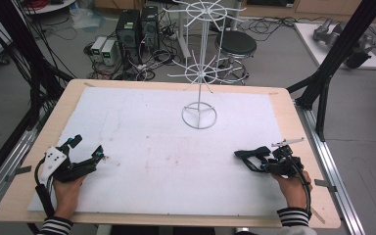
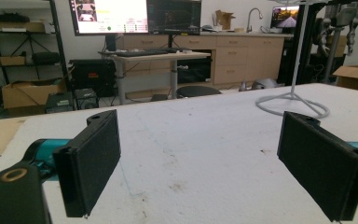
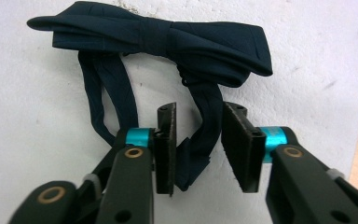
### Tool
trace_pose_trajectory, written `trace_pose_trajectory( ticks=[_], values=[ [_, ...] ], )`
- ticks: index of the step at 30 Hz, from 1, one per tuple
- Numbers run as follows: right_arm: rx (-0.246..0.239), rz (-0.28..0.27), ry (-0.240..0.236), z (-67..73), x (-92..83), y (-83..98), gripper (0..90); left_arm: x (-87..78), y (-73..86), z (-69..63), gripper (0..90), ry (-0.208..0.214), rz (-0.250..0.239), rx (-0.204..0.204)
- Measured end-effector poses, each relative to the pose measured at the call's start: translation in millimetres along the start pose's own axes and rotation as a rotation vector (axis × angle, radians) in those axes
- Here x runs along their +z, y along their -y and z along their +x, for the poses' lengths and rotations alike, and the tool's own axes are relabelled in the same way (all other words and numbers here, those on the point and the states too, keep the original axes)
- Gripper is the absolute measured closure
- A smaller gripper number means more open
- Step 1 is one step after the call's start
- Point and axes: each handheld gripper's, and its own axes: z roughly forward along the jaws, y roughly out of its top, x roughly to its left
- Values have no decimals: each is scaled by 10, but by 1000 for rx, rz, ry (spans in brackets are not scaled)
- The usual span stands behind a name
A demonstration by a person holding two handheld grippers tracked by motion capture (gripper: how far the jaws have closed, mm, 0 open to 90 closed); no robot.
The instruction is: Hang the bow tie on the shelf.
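Right claw (image 3: 198,149) set low on the near right of the worktop (image 1: 127,127), jaws drawn in around one strap of the dark navy bow tie (image 3: 168,39) — strap between the pads, a gap left on each side, so not yet pinched; placed that way, most likely, to lift the tie by its band rather than crush the bow. Bow tie lying flat on the white cover at the near right (image 1: 252,155), bow farthest from the hand, two thin straps trailing back toward the claw. Soft matte fabric, folded wings, a tight knot at the middle, straps creased and limp. Left claw (image 1: 87,152) resting at the near left, jaws spread wide with nothing between them — parked clear, probably waiting. White wire rack (image 1: 200,73) standing at the far middle, well apart from the tie; likely the hanging spot.
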Motion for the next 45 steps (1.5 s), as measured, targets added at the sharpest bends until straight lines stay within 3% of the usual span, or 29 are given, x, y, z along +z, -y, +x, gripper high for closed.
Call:
trace_pose_trajectory(
  ticks=[12, 19, 39, 45],
  values=[
    [84, 31, -31, -43, 20, -20, 849, -1, 0, 0, 136, 0, 0, 0],
    [82, 23, -30, -44, 1, -26, 870, -1, 0, 1, 136, 1, 0, -1],
    [64, -256, -79, 22, -231, -31, 871, 0, 0, 1, 136, 0, 1, -1],
    [54, -361, -119, 37, -293, -43, 871, -1, 0, 1, 136, 0, 1, -1]
  ],
)
